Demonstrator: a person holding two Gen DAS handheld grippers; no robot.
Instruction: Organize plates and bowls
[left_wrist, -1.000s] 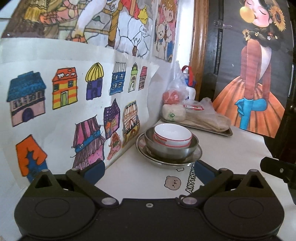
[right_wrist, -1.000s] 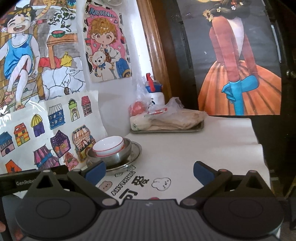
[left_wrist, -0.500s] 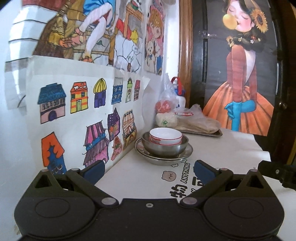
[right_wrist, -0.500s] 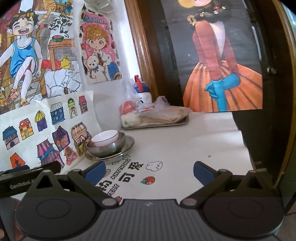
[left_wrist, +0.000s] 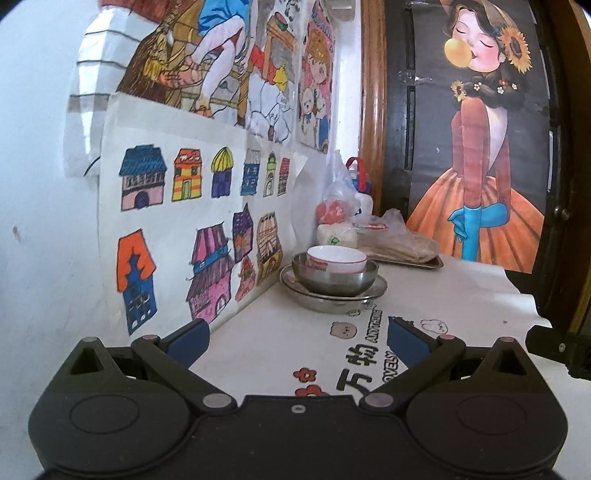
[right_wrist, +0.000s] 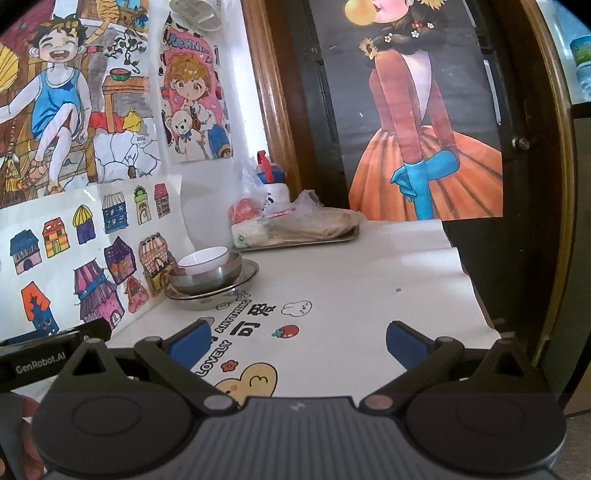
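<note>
- Left gripper (left_wrist: 297, 338): spread wide, holding nothing, above the white table (left_wrist: 461, 291).
- Right gripper (right_wrist: 297, 341): likewise spread wide, holding nothing.
- White bowl (left_wrist: 337, 257) nested in steel bowl (left_wrist: 334, 277), on steel plate (left_wrist: 332, 297); stack at 12 o'clock from left gripper, 11 o'clock from right, against the house drawings (left_wrist: 184, 236).
- Beyond the stack, at 1 o'clock: tray (left_wrist: 430, 263) with bagged food.

Bowl (left_wrist: 337, 258) in bowl (left_wrist: 334, 278) on plate (left_wrist: 332, 293)
</note>
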